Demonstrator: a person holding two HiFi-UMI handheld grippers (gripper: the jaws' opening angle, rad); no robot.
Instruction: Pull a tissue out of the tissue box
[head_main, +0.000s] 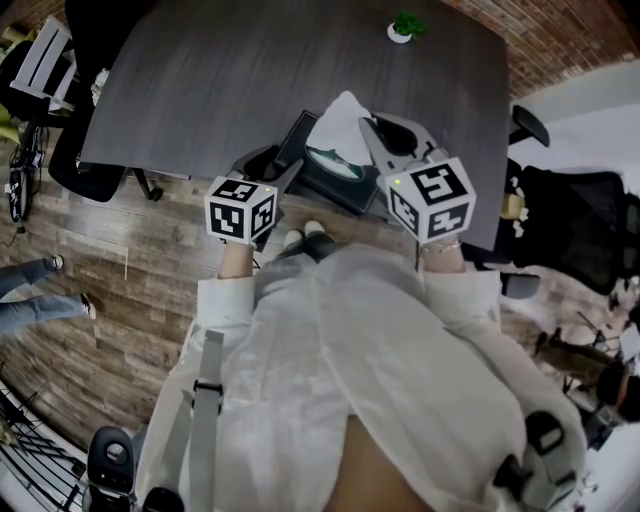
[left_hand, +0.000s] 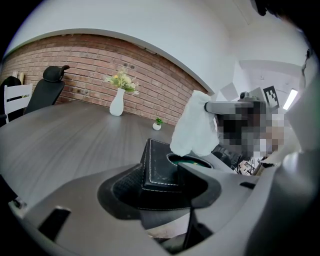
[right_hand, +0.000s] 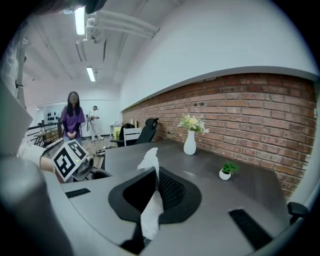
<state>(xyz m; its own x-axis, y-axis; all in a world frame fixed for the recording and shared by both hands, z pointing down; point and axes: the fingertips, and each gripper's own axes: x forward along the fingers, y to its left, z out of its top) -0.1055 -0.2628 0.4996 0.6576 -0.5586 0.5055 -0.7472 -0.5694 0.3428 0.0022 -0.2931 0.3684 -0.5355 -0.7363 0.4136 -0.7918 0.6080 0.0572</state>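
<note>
1. The right gripper (right_hand: 152, 182) has its jaws shut tight on the tissue (right_hand: 149, 212).
2. The left gripper (left_hand: 160, 173) squeezes the tissue box (left_hand: 155, 159) at the near edge of the tabletop (head_main: 250, 70).
3. A hard tug may rip the tissue. If the hold slips, the tissue box may lift or fall off that edge.

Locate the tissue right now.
Head view, centre: the tissue sticks up from the tissue box at the near edge of the table, pinched in the right gripper.
</note>
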